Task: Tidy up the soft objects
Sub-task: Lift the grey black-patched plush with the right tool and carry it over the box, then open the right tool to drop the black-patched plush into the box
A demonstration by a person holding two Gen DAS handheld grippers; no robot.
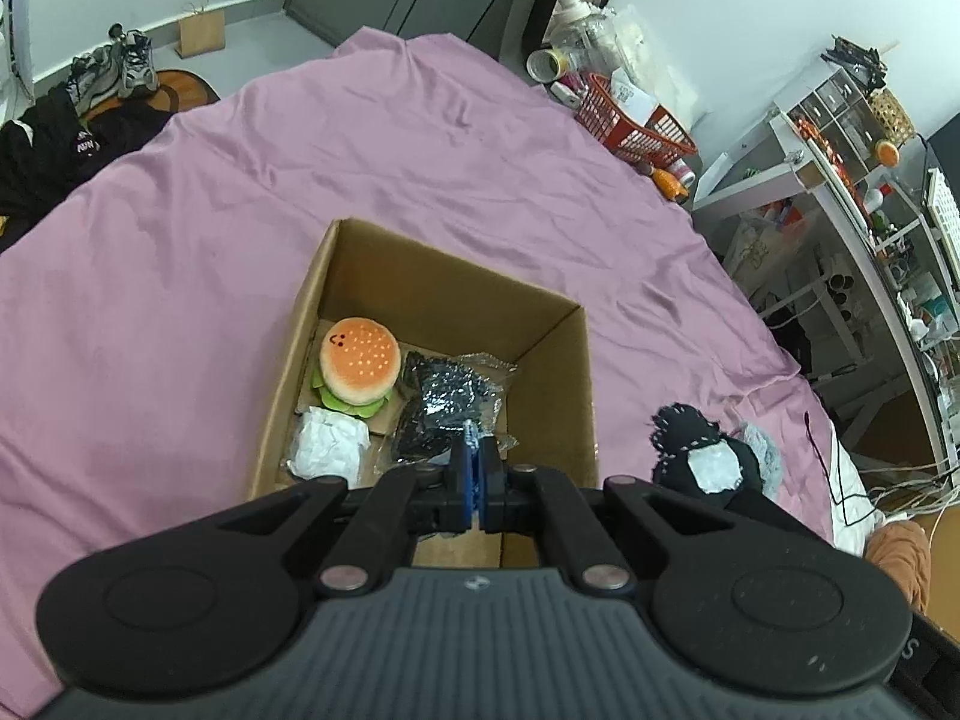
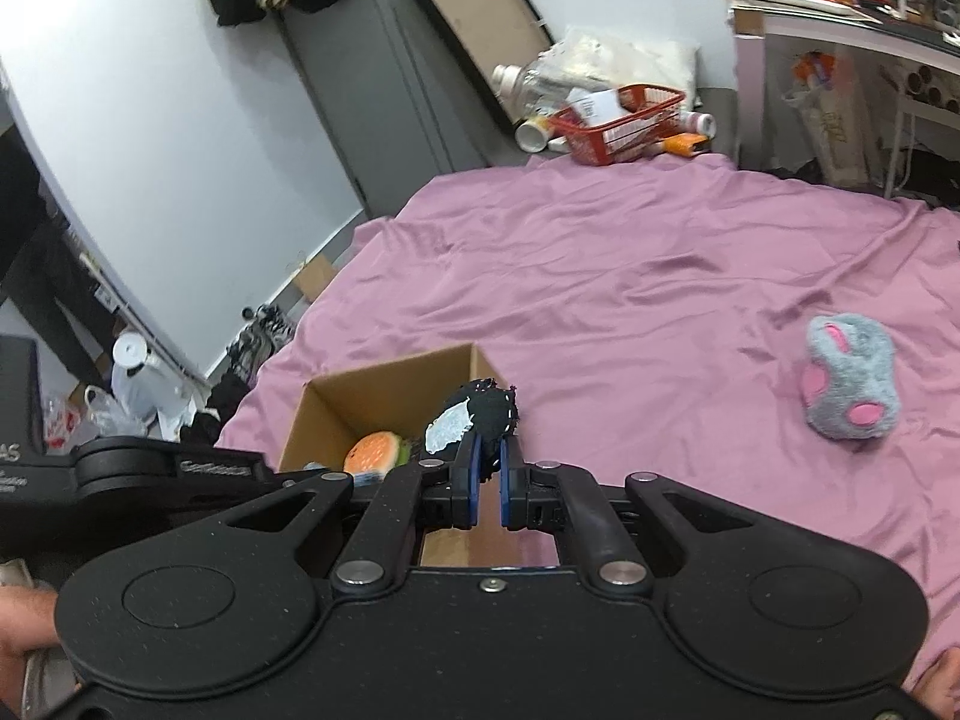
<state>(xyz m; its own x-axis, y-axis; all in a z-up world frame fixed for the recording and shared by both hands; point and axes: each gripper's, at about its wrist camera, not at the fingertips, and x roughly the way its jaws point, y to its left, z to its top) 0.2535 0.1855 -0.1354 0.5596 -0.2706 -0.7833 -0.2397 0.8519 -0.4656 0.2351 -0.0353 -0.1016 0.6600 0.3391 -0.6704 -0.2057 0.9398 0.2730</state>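
Note:
An open cardboard box (image 1: 444, 288) stands on the pink bedsheet (image 1: 300, 150). In it lie a burger plush (image 1: 359, 360), a white crumpled bundle (image 1: 329, 447) and a black item in a clear plastic bag (image 1: 447, 402). My left gripper (image 1: 477, 450) hangs over the box, shut on the bag's near edge. My right gripper (image 2: 489, 450) is shut on a black plush with a white patch (image 2: 474, 417), held just above the box's right rim (image 2: 384, 390). That black plush (image 1: 696, 450) also shows right of the box in the left wrist view. A grey and pink bunny plush (image 2: 846, 378) lies on the sheet at the right.
A red basket (image 2: 618, 120) with bottles and bags sits at the bed's far edge. White shelves full of clutter (image 1: 852, 180) stand to the right. Shoes (image 1: 120, 66) and dark clothes lie on the floor at the left. Wide stretches of sheet lie beyond the box.

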